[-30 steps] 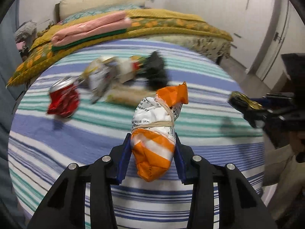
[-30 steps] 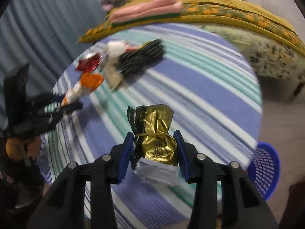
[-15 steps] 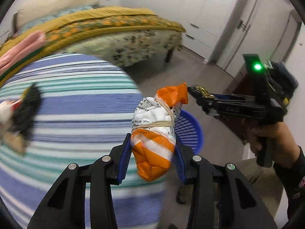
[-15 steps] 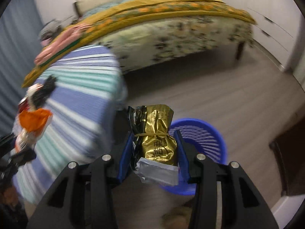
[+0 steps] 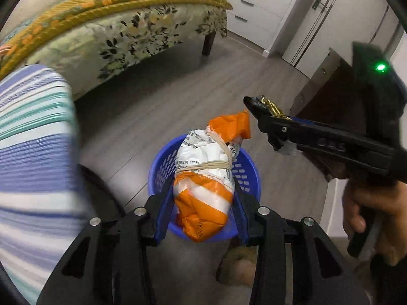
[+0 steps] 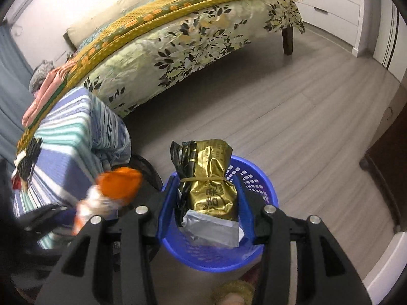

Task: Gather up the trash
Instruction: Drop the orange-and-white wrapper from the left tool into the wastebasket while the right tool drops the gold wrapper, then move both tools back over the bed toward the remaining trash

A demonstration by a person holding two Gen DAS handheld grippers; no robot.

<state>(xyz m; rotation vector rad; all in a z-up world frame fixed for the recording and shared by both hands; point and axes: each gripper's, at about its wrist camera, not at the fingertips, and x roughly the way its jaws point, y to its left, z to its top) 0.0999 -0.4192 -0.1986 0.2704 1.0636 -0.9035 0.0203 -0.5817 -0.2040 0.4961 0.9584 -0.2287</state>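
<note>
My left gripper (image 5: 203,190) hangs over the blue basket (image 5: 162,167) on the floor. An orange-and-white packet (image 5: 203,162) bound with rubber bands sits between its blue pads, which still touch it as the jaws are opening. My right gripper (image 6: 207,188) is also above the basket (image 6: 257,178). A gold packet (image 6: 211,180) with a silver flap is between its pads, still held as those jaws are opening too. In the left wrist view a hand holds the right gripper (image 5: 264,124) to the right of the basket.
The striped table (image 5: 33,152) stands left of the basket, with more trash (image 6: 28,157) on its top. Behind it is a bed with a floral cover (image 6: 190,43). A dark cabinet (image 5: 338,96) stands to the right. A foot (image 6: 234,292) shows below the basket.
Both grippers swung off the striped table and came down over the blue basket, each with its packet. The pads of both now stand slightly wider apart.
</note>
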